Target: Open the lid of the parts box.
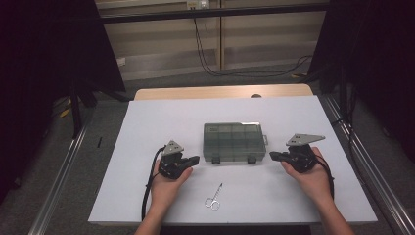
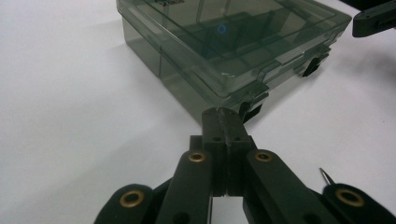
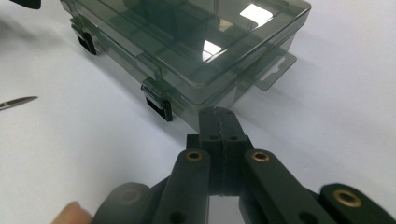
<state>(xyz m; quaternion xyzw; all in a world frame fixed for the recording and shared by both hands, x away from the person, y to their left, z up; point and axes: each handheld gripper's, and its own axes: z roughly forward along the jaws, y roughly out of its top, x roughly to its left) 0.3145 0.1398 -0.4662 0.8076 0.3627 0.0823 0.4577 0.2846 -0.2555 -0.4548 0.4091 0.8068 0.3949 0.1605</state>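
Counting from the near edge of the desk [image 1: 147,196], there is one pair of small scissors [image 1: 213,198], two grippers and one box [image 1: 234,142]. The scissors lie flat in front of the box, nearer the person, with their tips turned toward it. The left gripper [image 1: 193,159] sits just off the box's front left corner, held in the left hand [image 1: 165,186]; its jaws are pressed fully together and hold nothing. The right gripper [image 1: 272,155] sits just off the box's front right corner, held in the right hand [image 1: 313,178]; its jaws are likewise fully together and empty. Both point inward at the box, apart from it. In the left gripper view the closed jaw tips stand just short of one front latch, and in the right gripper view they stand just short of a front corner.

The box is a flat case of smoky clear plastic, lid down, with two dark latches on its front edge and a hanging tab on its right end. Inner walls split it into many small compartments; whether anything lies in them cannot be told through the tinted lid.

A white sheet covers the desk, with a strip of bare wood showing beyond the box. Farther off, cables [image 1: 210,63] hang down a pale slatted wall, and dark drapes stand on both sides.
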